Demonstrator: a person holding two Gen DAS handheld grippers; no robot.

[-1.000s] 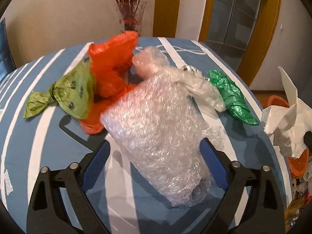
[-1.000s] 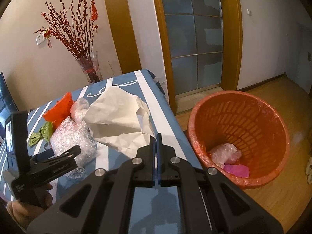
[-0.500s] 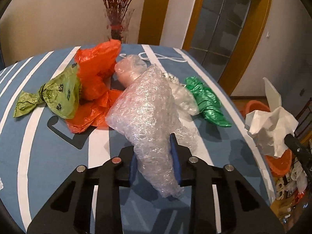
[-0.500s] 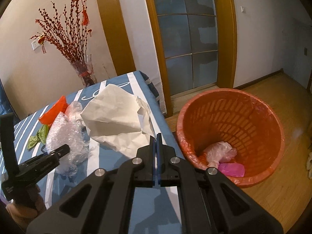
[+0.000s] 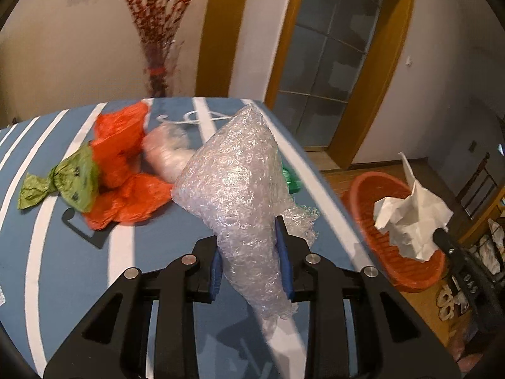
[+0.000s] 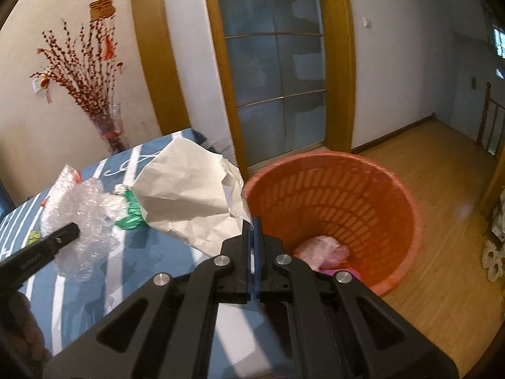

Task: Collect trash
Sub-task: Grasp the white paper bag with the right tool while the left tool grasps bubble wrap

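Over the rim of the orange basket (image 6: pixel 331 214), which stands on the wooden floor just beside the desk (image 5: pixel 151 271), the right tool (image 6: pixel 254 243) pinches an edge of the crumpled white paper (image 6: pixel 189 195) between fully closed pads. The bulk of the sheet hangs to the left of the tool, over the desk's edge rather than over the basket's mouth, so the coming release likely turns on carrying the tool rightward until the paper clears the rim. Inside the basket lie a pinkish clear bag and something magenta.

The left tool (image 5: pixel 249 262) grips a wad of bubble wrap (image 5: pixel 240 183) at its narrow lower end, its blue pads pressed into the wrap. The wad's long axis runs up and away from the tool and appears lifted off the desk. From this tool the basket lies to the right and lower, with the right hand's paper between them, so the right hand is the nearer one and should drop first.

On the desk wait an orange bag (image 5: pixel 123 158), a green printed bag (image 5: pixel 72 183), a clear bag (image 5: pixel 167 154) and a dark green bag (image 6: pixel 129 214).
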